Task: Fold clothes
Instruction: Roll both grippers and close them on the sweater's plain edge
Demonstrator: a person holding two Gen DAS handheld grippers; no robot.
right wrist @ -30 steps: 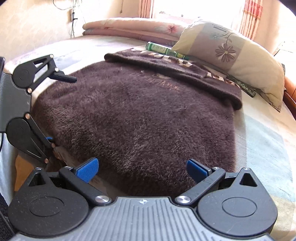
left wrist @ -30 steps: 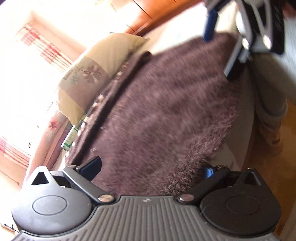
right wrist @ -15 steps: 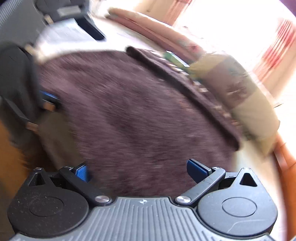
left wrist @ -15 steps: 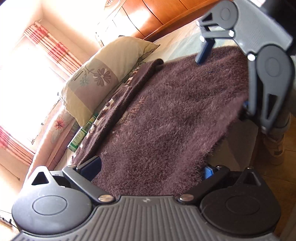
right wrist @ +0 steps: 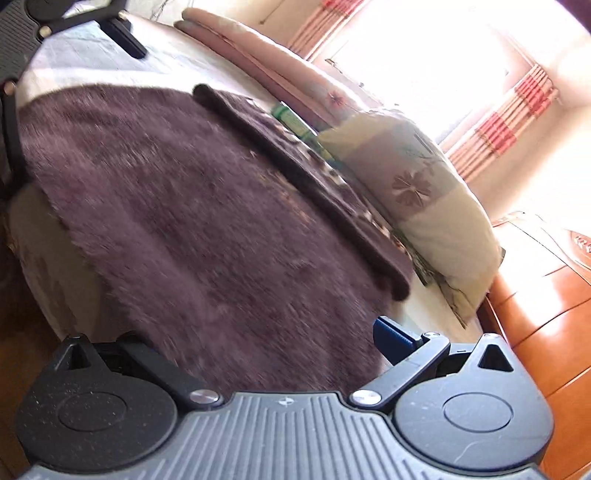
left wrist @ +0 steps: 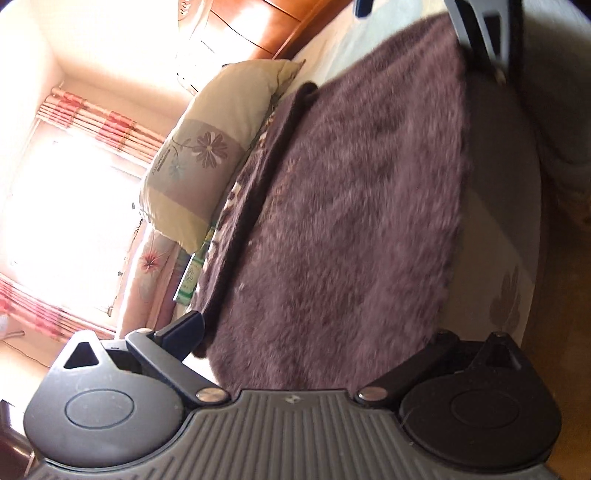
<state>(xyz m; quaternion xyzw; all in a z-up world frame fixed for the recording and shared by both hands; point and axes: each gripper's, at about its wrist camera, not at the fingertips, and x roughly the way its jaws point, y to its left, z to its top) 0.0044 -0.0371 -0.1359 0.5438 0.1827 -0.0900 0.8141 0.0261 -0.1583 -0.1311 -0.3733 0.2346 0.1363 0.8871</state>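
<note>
A fuzzy dark brown garment [left wrist: 351, 203] lies spread flat on the bed, with a folded band along its far edge [right wrist: 295, 173]. My left gripper [left wrist: 314, 332] is at one near corner of its hem, jaws wide apart; the cloth lies between them and hides the right finger. My right gripper [right wrist: 262, 336] is at the other near corner, also wide open, its blue right pad [right wrist: 391, 338] bare and its left finger under the hem. Each gripper shows at the top edge of the other's view, such as the right gripper [left wrist: 484, 33].
A floral pillow [right wrist: 424, 192] and a green box [right wrist: 291, 122] lie just beyond the garment. A folded pink quilt [right wrist: 277, 74] sits further back. An orange wooden cabinet [right wrist: 546, 314] stands beside the bed. The pale sheet [left wrist: 495, 221] drops to a wooden floor [left wrist: 557, 295].
Both grippers have rolled and swung, so each view now tilts. The garment's near hem, lifted half a second ago, now looks stretched flatter between them. Both jaws stay wide apart.
</note>
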